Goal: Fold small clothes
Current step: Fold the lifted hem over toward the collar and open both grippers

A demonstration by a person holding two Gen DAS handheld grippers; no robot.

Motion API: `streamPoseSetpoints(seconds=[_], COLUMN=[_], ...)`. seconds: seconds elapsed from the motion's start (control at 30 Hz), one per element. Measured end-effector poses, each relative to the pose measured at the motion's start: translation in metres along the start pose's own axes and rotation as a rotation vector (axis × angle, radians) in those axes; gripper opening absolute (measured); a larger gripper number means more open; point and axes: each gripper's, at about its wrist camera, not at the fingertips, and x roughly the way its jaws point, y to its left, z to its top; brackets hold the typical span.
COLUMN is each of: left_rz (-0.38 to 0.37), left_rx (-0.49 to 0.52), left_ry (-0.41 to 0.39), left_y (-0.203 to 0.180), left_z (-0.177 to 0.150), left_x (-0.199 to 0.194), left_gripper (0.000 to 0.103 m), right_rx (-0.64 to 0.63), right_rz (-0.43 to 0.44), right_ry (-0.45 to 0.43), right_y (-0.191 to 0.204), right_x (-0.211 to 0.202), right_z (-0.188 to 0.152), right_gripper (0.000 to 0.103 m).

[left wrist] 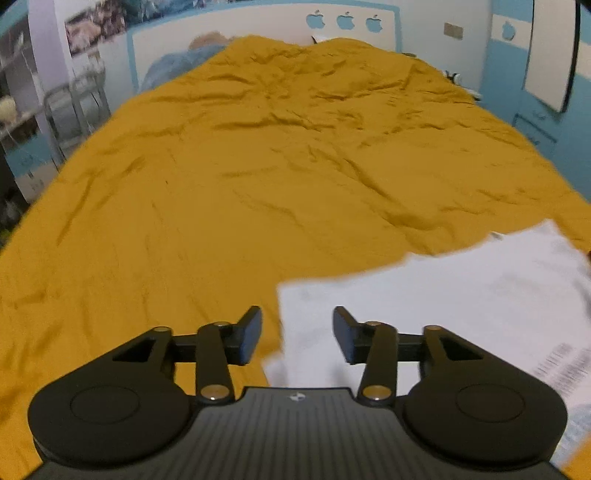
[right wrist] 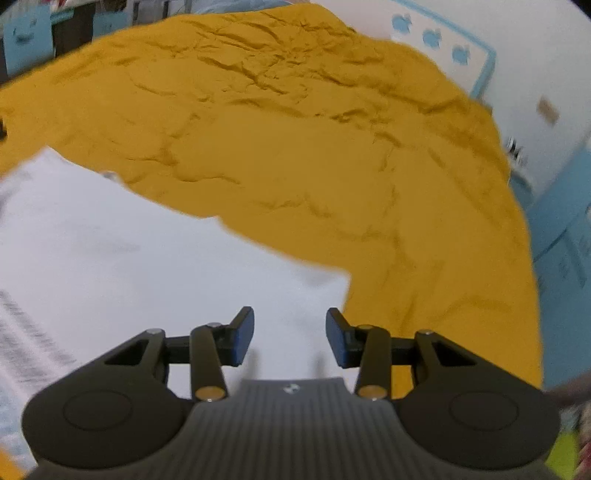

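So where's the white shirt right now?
The white shirt lies flat on the yellow bedspread at the near edge, lower right in the left view and lower left in the right view, under both open grippers.

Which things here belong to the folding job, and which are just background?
Part of the job:
- white garment lying on the bed
- left gripper, open, nothing between its fingers
- right gripper, open, over the garment's corner

Just there:
- yellow bedspread
- apple stickers on the headboard
- metal rack beside the bed
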Motion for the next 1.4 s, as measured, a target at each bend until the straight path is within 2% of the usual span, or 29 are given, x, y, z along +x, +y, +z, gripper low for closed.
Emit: streamPoseSetpoints(seconds=[0.07, 0.2, 0.37, 0.53, 0.6, 0.63, 0.73, 0.77, 0.9, 0.97, 1.07, 1.23, 1.33, 1.4], left_rz=[-0.032, -0.076, -0.077, -0.103, -0.117, -0.115, -0.092, -0.080, 0.024, 0.058, 0.064, 0.070, 0.104, 0.162], left_rx=[-0.048, -0.161, -0.296, -0.390, -0.418, -0.421, -0.385, -0.351, -0.196, -0.139, -0.150, -0.142, -0.117, -0.065], left_ry=[0.016, 0.028, 0.070, 0.115, 0.123, 0.126, 0.132, 0.135, 0.187, 0.207, 0.212, 0.233, 0.251, 0.238], left_y=[0.004, 0.014, 0.023, 0.029, 0.029, 0.028, 0.020, 0.015, -0.010, -0.018, -0.017, -0.014, -0.017, -0.025], left_z=[-0.015, -0.058, -0.114, -0.150, -0.159, -0.165, -0.169, -0.168, -0.166, -0.169, -0.172, -0.166, -0.153, -0.143], left_x=[-0.017, -0.046, -0.055, -0.051, -0.048, -0.048, -0.044, -0.045, -0.036, -0.028, -0.025, -0.032, -0.041, -0.051], left_gripper=[0.064, 0.066, 0.066, 0.064, 0.059, 0.048, 0.030, 0.025, 0.023, 0.023, 0.023, 0.025, 0.025, 0.022], right_rx=[0.071, 0.211, 0.368, 0.560, 0.646, 0.678, 0.743, 0.750, 0.609, 0.589, 0.608, 0.549, 0.516, 0.459], right_rz=[0.050, 0.097, 0.072, 0.069, 0.102, 0.112, 0.101, 0.094, 0.027, 0.010, 0.014, 0.006, -0.005, -0.061], right_ry=[0.008, 0.043, 0.087, 0.101, 0.091, 0.079, 0.048, 0.041, 0.049, 0.059, 0.057, 0.079, 0.095, 0.115], right_y=[0.002, 0.005, 0.001, -0.015, -0.018, -0.020, -0.023, -0.023, -0.005, 0.000, -0.005, -0.008, -0.013, -0.016], right_x=[-0.021, -0.054, -0.065, -0.061, -0.057, -0.057, -0.057, -0.059, -0.058, -0.049, -0.044, -0.051, -0.056, -0.061], right_z=[-0.018, -0.065, -0.128, -0.182, -0.201, -0.208, -0.223, -0.226, -0.231, -0.237, -0.243, -0.232, -0.225, -0.224], right_gripper=[0.044, 0.046, 0.046, 0.047, 0.047, 0.043, 0.018, 0.008, 0.005, 0.004, 0.004, 0.003, 0.000, 0.000])
